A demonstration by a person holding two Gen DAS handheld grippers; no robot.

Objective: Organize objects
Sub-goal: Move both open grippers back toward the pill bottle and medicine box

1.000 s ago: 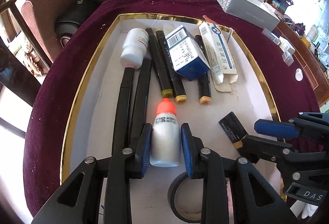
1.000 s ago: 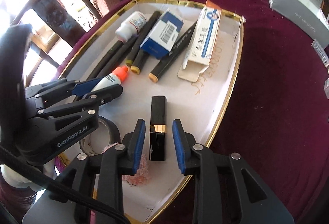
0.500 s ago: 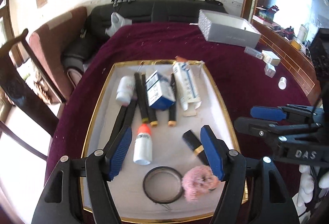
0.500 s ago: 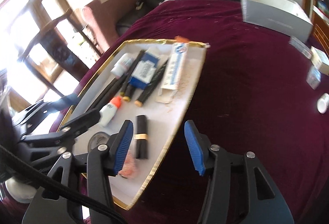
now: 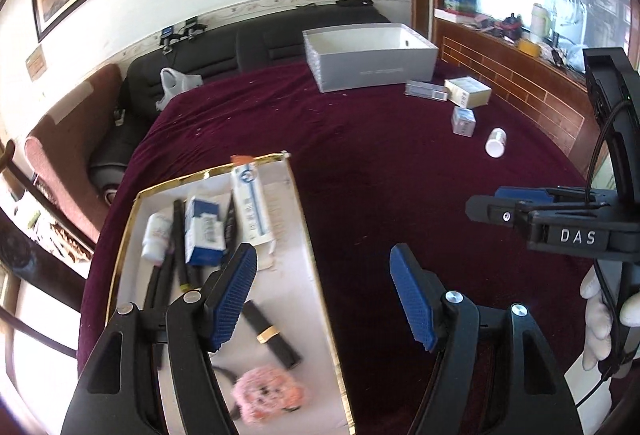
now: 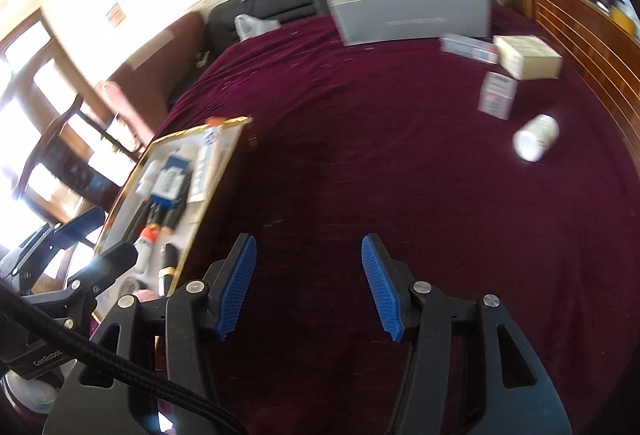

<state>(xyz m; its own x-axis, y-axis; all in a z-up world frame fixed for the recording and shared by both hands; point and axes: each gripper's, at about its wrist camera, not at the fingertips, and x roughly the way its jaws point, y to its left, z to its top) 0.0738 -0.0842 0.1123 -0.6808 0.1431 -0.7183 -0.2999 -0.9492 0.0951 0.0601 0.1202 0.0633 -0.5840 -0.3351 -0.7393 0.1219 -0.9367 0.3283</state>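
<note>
A gold-rimmed white tray (image 5: pixel 316 275) on the maroon tablecloth holds markers, a blue box (image 5: pixel 204 231), a toothpaste box (image 5: pixel 250 207), a white bottle (image 5: pixel 156 239), a black lipstick (image 5: pixel 272 333) and a pink fluffy toy (image 5: pixel 266 395). My left gripper (image 5: pixel 324 299) is open and empty, raised over the tray's right edge. My right gripper (image 6: pixel 308 283) is open and empty above bare cloth, right of the tray (image 6: pixel 212 179). It also shows at the right of the left wrist view (image 5: pixel 516 207).
A large white box (image 5: pixel 372 59) stands at the table's far side. Small boxes (image 5: pixel 466 91) and a lying white bottle (image 5: pixel 496 142) sit at the far right, also in the right wrist view (image 6: pixel 536 137). A sofa and chair lie beyond.
Both grippers let go of the orange-capped bottle and the lipstick, opened wide, and lifted up and to the right, away from the tray.
</note>
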